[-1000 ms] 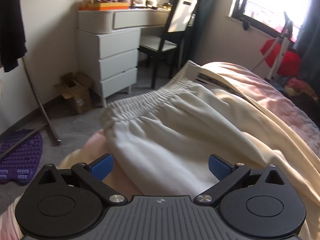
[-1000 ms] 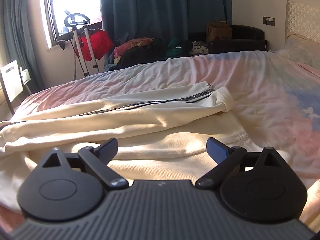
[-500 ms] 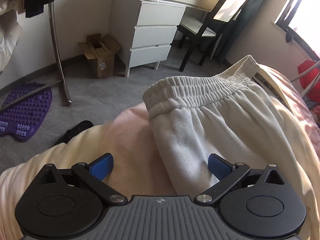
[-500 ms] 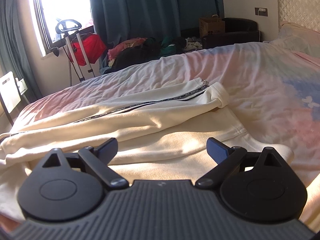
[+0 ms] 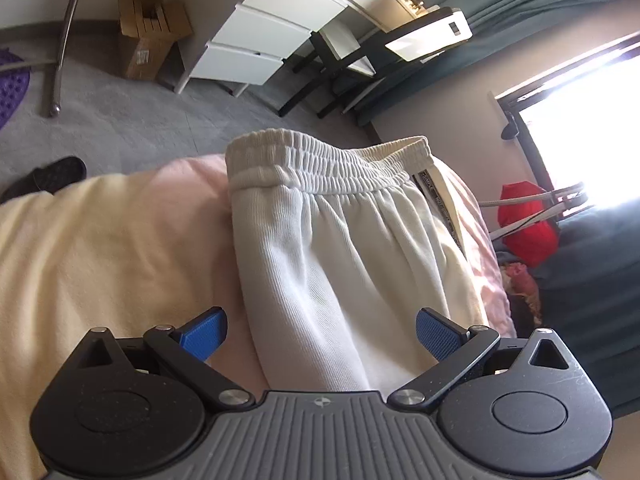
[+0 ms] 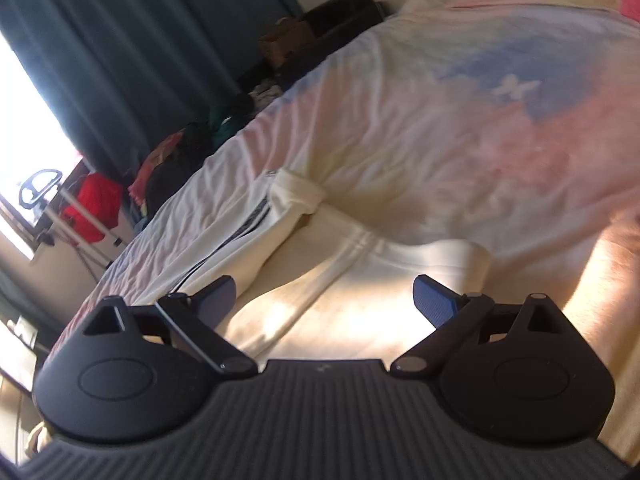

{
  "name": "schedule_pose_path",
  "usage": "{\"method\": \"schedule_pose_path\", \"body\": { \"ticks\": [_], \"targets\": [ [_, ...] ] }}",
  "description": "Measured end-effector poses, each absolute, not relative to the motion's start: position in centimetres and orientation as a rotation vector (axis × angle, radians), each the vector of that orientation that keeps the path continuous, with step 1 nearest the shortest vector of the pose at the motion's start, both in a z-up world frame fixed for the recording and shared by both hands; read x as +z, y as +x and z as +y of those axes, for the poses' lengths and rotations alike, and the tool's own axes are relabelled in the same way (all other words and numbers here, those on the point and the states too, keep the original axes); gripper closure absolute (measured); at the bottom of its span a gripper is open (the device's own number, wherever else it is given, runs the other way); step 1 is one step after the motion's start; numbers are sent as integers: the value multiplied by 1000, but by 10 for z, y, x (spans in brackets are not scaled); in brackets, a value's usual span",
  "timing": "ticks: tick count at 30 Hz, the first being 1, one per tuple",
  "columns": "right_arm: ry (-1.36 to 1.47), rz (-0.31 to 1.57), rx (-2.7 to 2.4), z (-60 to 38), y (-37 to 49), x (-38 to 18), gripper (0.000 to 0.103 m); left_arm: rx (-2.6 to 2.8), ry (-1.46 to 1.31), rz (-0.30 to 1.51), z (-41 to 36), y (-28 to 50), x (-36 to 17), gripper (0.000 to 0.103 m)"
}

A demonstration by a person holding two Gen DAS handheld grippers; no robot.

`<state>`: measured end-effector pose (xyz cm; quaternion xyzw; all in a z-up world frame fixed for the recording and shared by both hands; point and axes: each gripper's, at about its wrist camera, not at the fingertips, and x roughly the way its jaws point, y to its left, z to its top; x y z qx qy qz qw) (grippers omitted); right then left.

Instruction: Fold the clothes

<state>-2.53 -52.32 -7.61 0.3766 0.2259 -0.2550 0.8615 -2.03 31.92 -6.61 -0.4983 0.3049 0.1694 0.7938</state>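
Evidently both claws stood wide and empty: left claw (image 5: pixel 320 330) over the trousers (image 5: pixel 340 248) below the waistband (image 5: pixel 320 160) at 12 o'clock; right claw (image 6: pixel 324 300) above the legs, cuff (image 6: pixel 296 194) at 11. Trousers lay lengthwise on the bed (image 6: pixel 460 120). Soft, thick, limp knit: best pinched at waistband or cuff.
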Motion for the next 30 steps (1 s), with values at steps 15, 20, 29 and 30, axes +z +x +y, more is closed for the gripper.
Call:
{"method": "schedule_pose_path", "body": {
  "ticks": [15, 20, 29, 30],
  "targets": [
    [1127, 535, -576, -565, -21, -144, 32, 358, -1132, 579, 331, 7, -88, 31],
    [1082, 520, -602, -565, -16, -140, 89, 394, -1070, 598, 329, 11, -87, 68],
    [1066, 370, -535, -565, -42, -112, 96, 315, -1067, 482, 336, -18, -66, 89],
    [1076, 361, -534, -566, -45, -109, 96, 297, -1081, 460, 337, -23, -62, 89]
  ]
}}
